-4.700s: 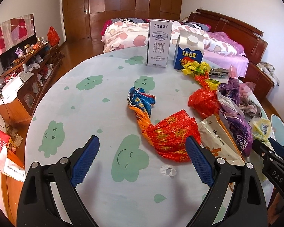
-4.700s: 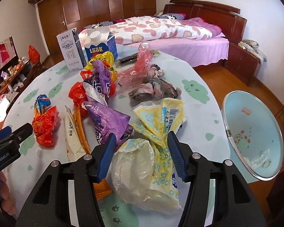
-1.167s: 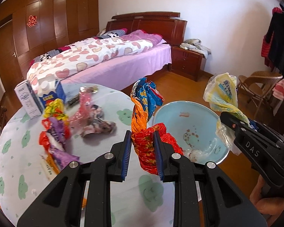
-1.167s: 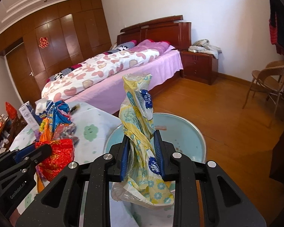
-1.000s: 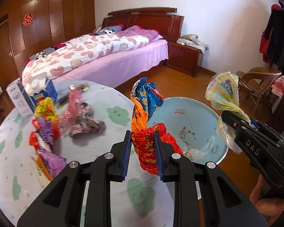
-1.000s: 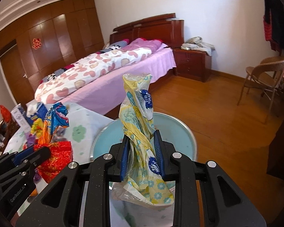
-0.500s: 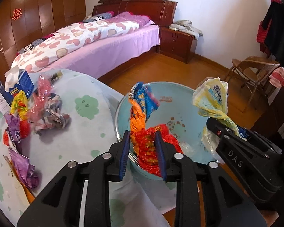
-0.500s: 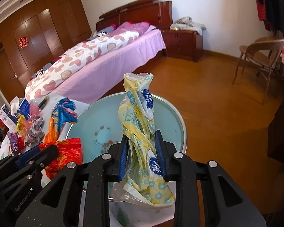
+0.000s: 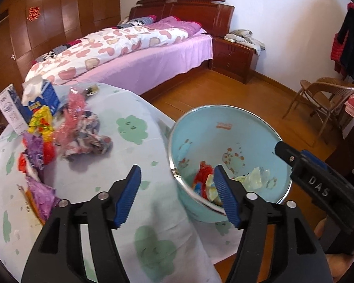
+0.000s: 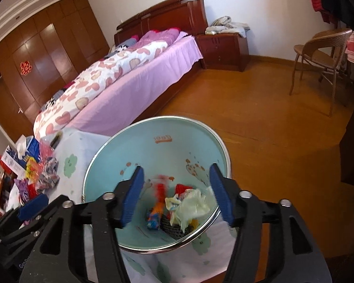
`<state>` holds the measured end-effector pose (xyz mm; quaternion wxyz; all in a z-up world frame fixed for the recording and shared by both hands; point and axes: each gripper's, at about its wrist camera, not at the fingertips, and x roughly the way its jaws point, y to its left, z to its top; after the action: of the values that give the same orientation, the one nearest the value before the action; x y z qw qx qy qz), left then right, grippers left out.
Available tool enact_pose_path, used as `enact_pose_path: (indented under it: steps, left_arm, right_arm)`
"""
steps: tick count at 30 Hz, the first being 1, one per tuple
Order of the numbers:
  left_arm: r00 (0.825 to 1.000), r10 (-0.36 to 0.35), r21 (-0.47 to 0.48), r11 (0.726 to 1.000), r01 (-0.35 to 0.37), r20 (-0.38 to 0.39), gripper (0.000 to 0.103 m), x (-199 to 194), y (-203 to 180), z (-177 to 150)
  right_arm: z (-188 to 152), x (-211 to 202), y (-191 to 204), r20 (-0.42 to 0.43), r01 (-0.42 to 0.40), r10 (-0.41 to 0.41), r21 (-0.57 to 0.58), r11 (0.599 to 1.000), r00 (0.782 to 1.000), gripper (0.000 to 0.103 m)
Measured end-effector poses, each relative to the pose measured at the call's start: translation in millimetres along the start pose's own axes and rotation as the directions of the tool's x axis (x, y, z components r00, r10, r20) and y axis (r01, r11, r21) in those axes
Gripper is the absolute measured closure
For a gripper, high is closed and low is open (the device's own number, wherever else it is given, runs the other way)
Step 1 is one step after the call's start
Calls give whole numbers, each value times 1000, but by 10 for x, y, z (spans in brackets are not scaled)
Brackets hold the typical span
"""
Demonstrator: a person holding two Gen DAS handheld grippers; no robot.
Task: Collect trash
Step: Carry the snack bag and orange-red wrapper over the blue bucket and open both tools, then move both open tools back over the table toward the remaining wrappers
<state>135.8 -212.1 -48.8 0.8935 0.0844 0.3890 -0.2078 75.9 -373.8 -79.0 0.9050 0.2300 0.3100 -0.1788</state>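
Both tools hang over the pale blue round plastic bin point(image 10: 167, 127) beside the bench point(image 9: 139, 146), jaws opening with nothing between them: the left tool point(image 9: 177, 194) and the right tool point(image 10: 175, 194) are empty. A crumpled red-and-orange foil wrapper point(image 10: 159, 198) and a yellow-and-white plastic bag point(image 10: 191, 204) lie at the bin's bottom, so two pieces look collected. Plenty is left, I judge: a heap of coloured wrappers point(image 9: 39, 139), a grey-pink crumpled rag point(image 9: 89, 139) and two milk cartons point(image 9: 28, 101) sit on the bench's far side.
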Motion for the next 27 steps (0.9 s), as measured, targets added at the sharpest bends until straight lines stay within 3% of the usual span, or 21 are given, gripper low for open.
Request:
enact_pose_path:
  steps: [6,16,27]
  left_arm:
    - [997,65,-21,998,-64,40,23,-212,225,-70]
    - [991,128,-92,988,-124,38,21,-404,679,-229]
    - [984,172,-166,972,-164,36,20,-541,1072,-386]
  right_arm:
    - [-11,-108,206,15,-7,8,-50,999,1000,25]
    - [-194,-157,588,2,-21,22,-141,990,1000,24]
    - [-417,-375,1086,56,-50,67,-264,963,996,24]
